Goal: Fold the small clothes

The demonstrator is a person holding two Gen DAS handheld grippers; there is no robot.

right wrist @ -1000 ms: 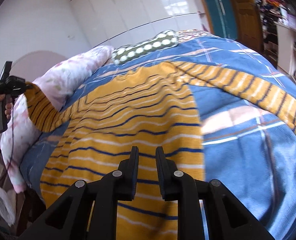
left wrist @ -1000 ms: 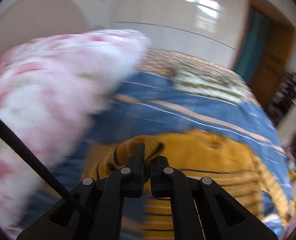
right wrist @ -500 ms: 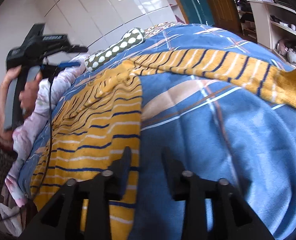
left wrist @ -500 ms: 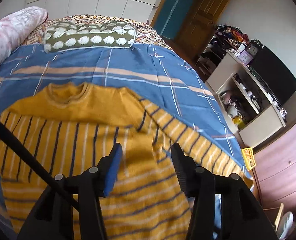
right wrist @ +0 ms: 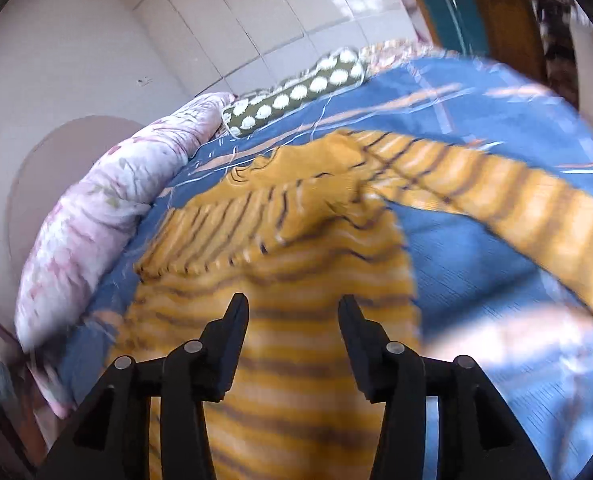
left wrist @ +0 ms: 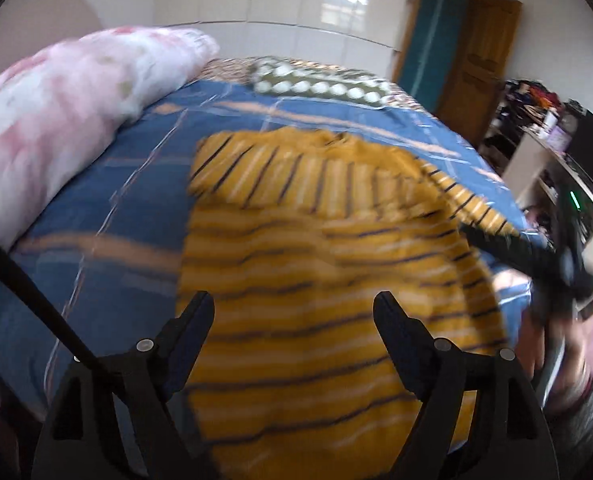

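Note:
A mustard-yellow sweater (left wrist: 328,280) with dark and white stripes lies flat on the blue plaid bedspread (left wrist: 108,248). Its left sleeve is folded across the chest. The other sleeve (right wrist: 508,200) stretches out to the right on the bed. My left gripper (left wrist: 294,308) is wide open and empty above the sweater's lower body. My right gripper (right wrist: 292,310) is open and empty above the sweater's body (right wrist: 296,344); it also shows at the right edge of the left wrist view (left wrist: 552,264), with the hand that holds it. Both views are blurred.
A pink floral quilt roll (left wrist: 56,120) lies along the bed's left side. A green pillow with white spots (left wrist: 320,84) lies at the head of the bed. A white tiled wall, a wooden door (left wrist: 484,64) and cluttered shelves (left wrist: 544,128) stand beyond.
My left gripper let go of the sleeve cuff it held, leaving the sleeve folded over the chest, and opened wide. My right gripper opened from shut and swung over the sweater's body.

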